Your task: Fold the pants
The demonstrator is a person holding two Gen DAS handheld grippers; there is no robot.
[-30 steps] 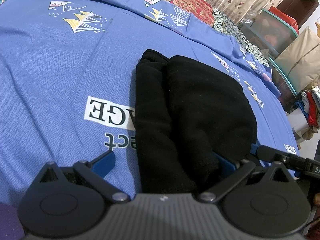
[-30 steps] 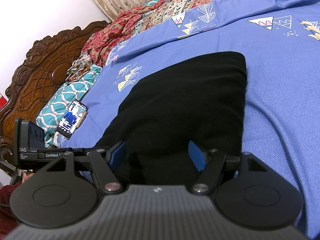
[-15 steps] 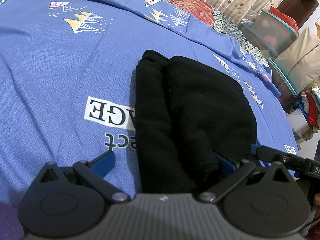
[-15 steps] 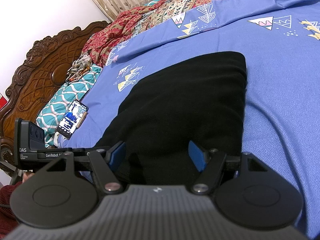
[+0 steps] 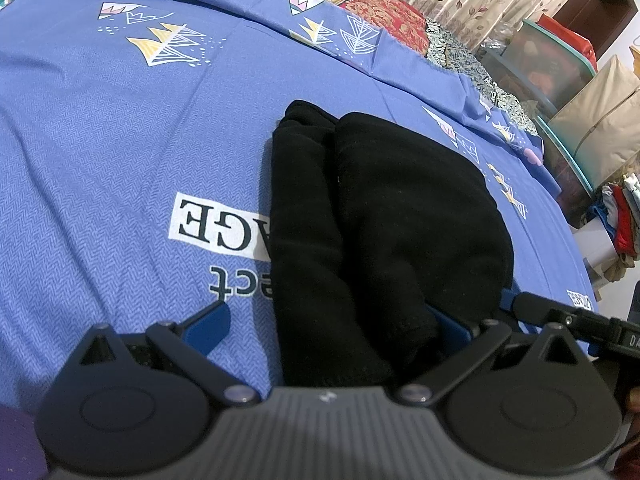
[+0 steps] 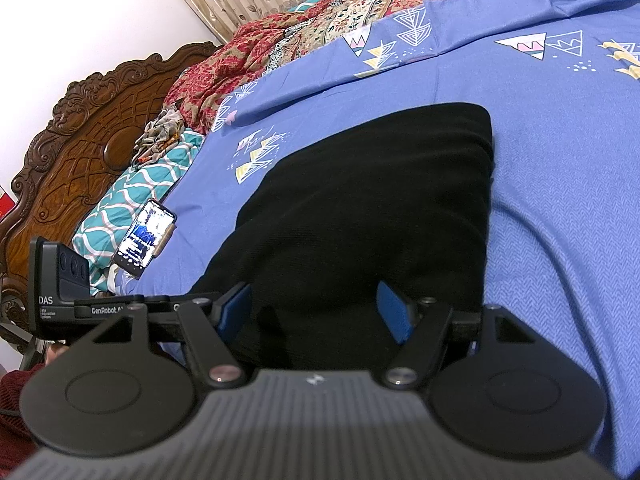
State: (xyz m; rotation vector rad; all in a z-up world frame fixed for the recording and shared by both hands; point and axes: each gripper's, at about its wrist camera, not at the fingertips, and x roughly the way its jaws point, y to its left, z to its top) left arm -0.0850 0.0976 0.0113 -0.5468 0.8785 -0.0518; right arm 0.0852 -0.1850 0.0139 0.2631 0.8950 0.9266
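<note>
The black pants [image 5: 384,216] lie folded in a thick bundle on the blue bedsheet [image 5: 120,128]. My left gripper [image 5: 332,320] is open, its jaws spread around the near end of the bundle; the left fingertip [image 5: 208,322] rests over the sheet, the right one is partly hidden by cloth. In the right wrist view the pants [image 6: 372,208] fill the middle as a flat black slab. My right gripper [image 6: 316,308] is open, with both blue pads over the near edge of the pants. The other gripper's body [image 6: 60,292] shows at the left.
A phone [image 6: 144,238] lies on the sheet near a teal patterned pillow [image 6: 132,200] by the carved wooden headboard [image 6: 80,128]. A red patterned quilt [image 6: 320,28] is bunched at the far side. Storage boxes and cushions [image 5: 580,92] stand beyond the bed's edge.
</note>
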